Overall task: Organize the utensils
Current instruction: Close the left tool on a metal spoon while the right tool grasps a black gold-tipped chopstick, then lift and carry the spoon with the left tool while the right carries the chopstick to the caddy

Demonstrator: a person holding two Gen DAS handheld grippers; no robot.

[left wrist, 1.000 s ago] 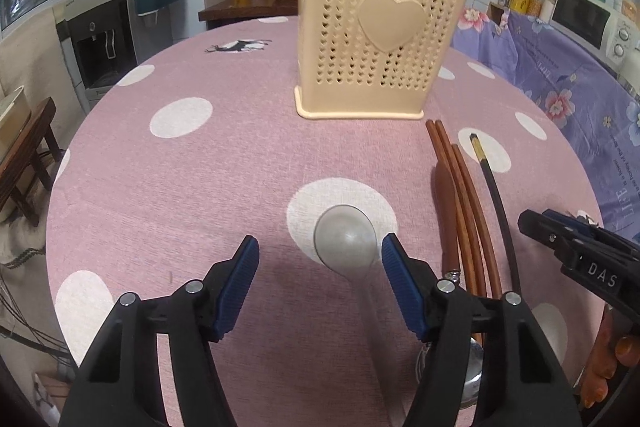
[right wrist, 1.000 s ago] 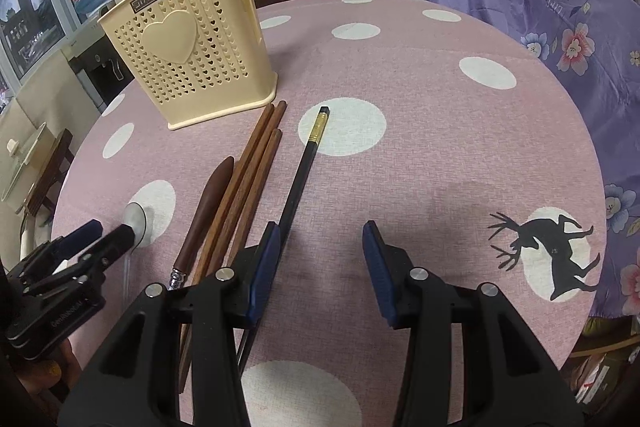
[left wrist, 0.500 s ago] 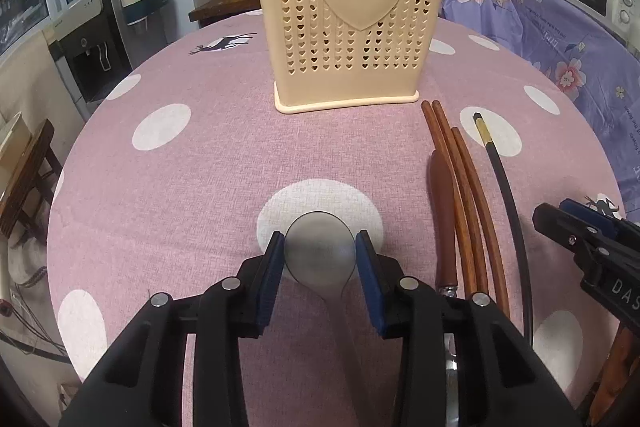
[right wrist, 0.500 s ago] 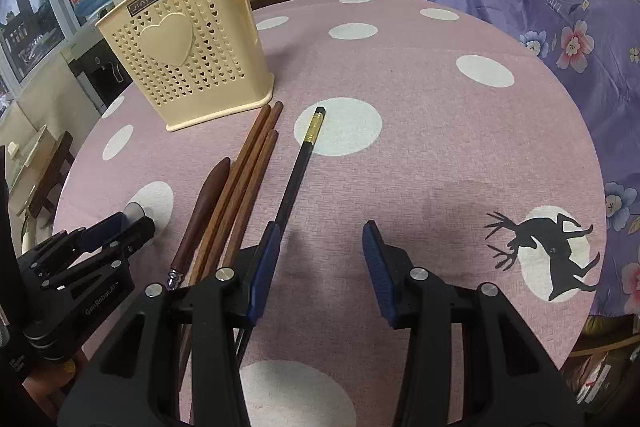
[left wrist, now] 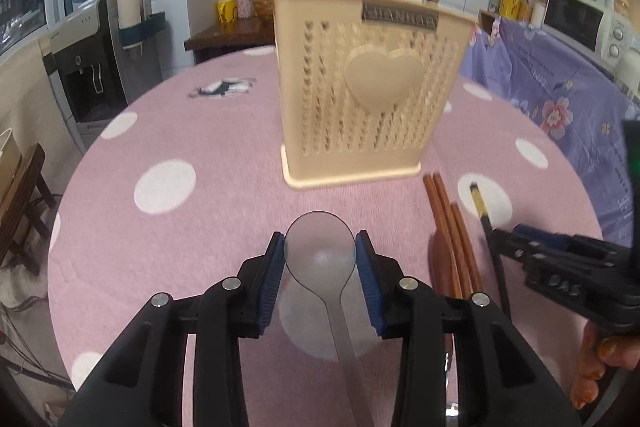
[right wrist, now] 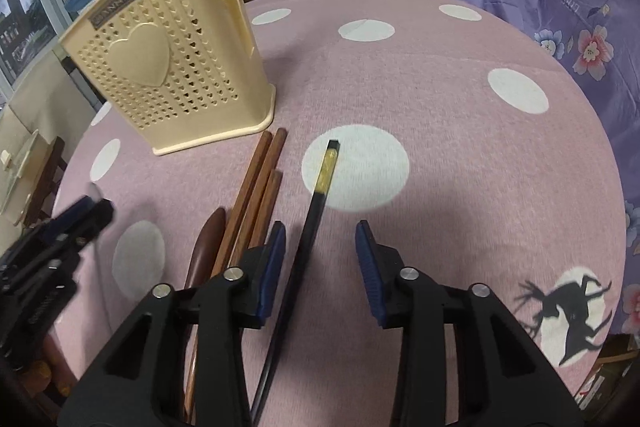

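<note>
My left gripper [left wrist: 320, 259] is shut on the bowl of a metal spoon [left wrist: 320, 251] and holds it lifted above the pink dotted table [left wrist: 180, 227], pointing at the cream perforated utensil holder [left wrist: 368, 95]. My right gripper [right wrist: 320, 255] is open, low over the table, with a black chopstick [right wrist: 316, 211] between its fingers. Brown chopsticks [right wrist: 256, 187] and a brown-handled utensil [right wrist: 206, 247] lie just left of it. The holder [right wrist: 172, 83] stands at the far left in the right wrist view, with a few sticks standing in it.
The right gripper [left wrist: 560, 267] shows at the right of the left wrist view, the left gripper [right wrist: 52, 251] at the left of the right wrist view. A purple floral cloth [right wrist: 580, 7] lies beyond the table's right edge. A water dispenser [left wrist: 88, 67] stands far left.
My left gripper closed on the spoon's bowl and lifted it off the table toward the holder. My right gripper stayed open over the black chopstick.
</note>
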